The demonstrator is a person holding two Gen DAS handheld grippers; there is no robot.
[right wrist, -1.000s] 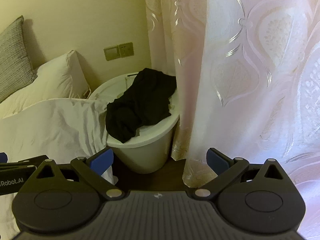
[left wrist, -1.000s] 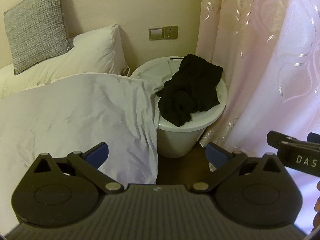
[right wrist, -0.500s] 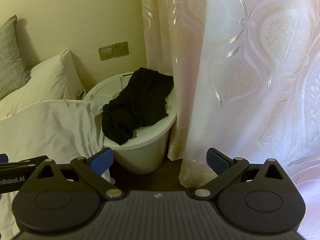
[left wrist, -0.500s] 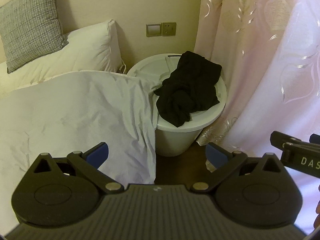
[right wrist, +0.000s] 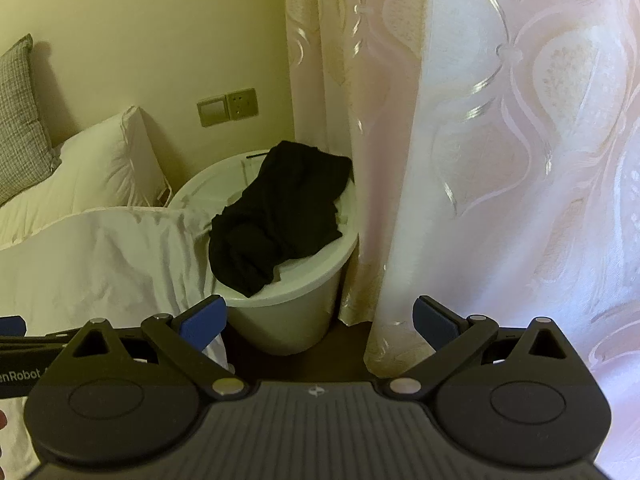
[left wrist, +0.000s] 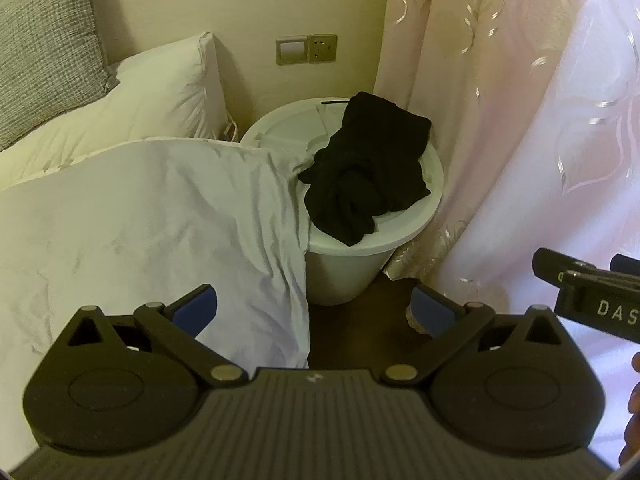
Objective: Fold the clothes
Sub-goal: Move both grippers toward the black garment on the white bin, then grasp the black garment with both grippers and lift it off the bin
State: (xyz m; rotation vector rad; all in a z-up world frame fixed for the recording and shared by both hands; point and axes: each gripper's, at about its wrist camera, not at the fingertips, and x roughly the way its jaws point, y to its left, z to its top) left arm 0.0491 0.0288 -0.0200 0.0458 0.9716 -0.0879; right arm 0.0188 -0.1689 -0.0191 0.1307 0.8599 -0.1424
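A crumpled black garment [left wrist: 366,174] lies on top of a round white bin [left wrist: 348,276] beside the bed; it also shows in the right wrist view [right wrist: 280,216] on the same bin [right wrist: 288,324]. My left gripper [left wrist: 314,306] is open and empty, held some way short of the bin. My right gripper [right wrist: 318,316] is open and empty, also short of the bin. The right gripper's body shows at the right edge of the left wrist view [left wrist: 592,292].
A bed with a white duvet [left wrist: 140,216], a white pillow [left wrist: 160,92] and a grey cushion [left wrist: 44,56] lies to the left. A pink patterned curtain [right wrist: 500,160] hangs to the right. A wall socket plate [left wrist: 306,49] sits above the bin. Dark floor [left wrist: 360,332] lies before the bin.
Both grippers have moved a little closer to the bin and the view has shifted slightly. The black garment has not moved. Both grippers stay open.
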